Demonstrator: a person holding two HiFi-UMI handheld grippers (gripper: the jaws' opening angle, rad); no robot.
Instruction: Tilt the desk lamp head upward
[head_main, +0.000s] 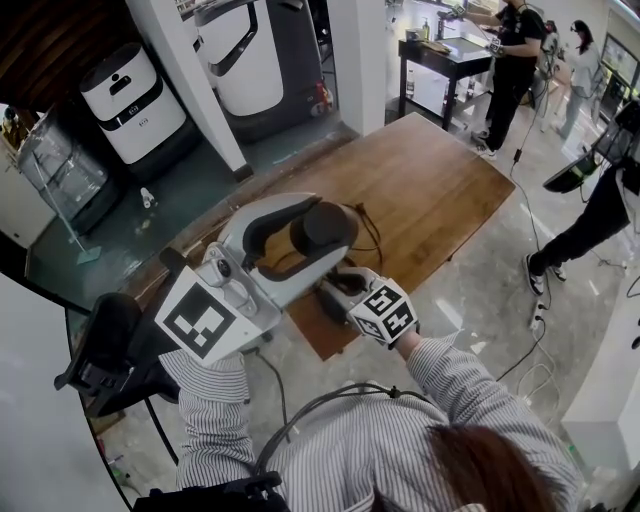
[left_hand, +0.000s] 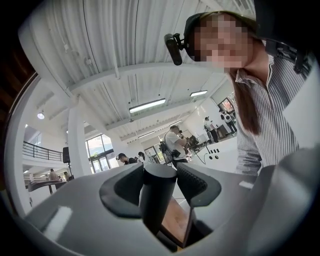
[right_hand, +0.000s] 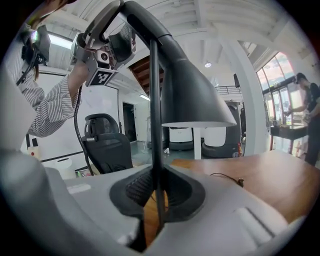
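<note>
One lamp (right_hand: 190, 90) stands at the near edge of the desk (head_main: 430, 190). The left gripper (left_hand: 160, 182), jaws wide, clamps the round dark top of the lamp head (head_main: 325, 228). The right gripper (right_hand: 157, 192), jaws nearly together, pinches the thin stem (right_hand: 155, 100) lower down. The head's open rim faces down, about level.

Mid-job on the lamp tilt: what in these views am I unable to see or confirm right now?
- Whether the left hand-held gripper presses the lamp head: left gripper view, dark jaws against dark lamp.
- Lamp base: right gripper view, cut off by the right hand-held gripper's body; head view, under the lamp head and that gripper.
- Head's tilt joint: right gripper view, covered by the left hand-held gripper.
</note>
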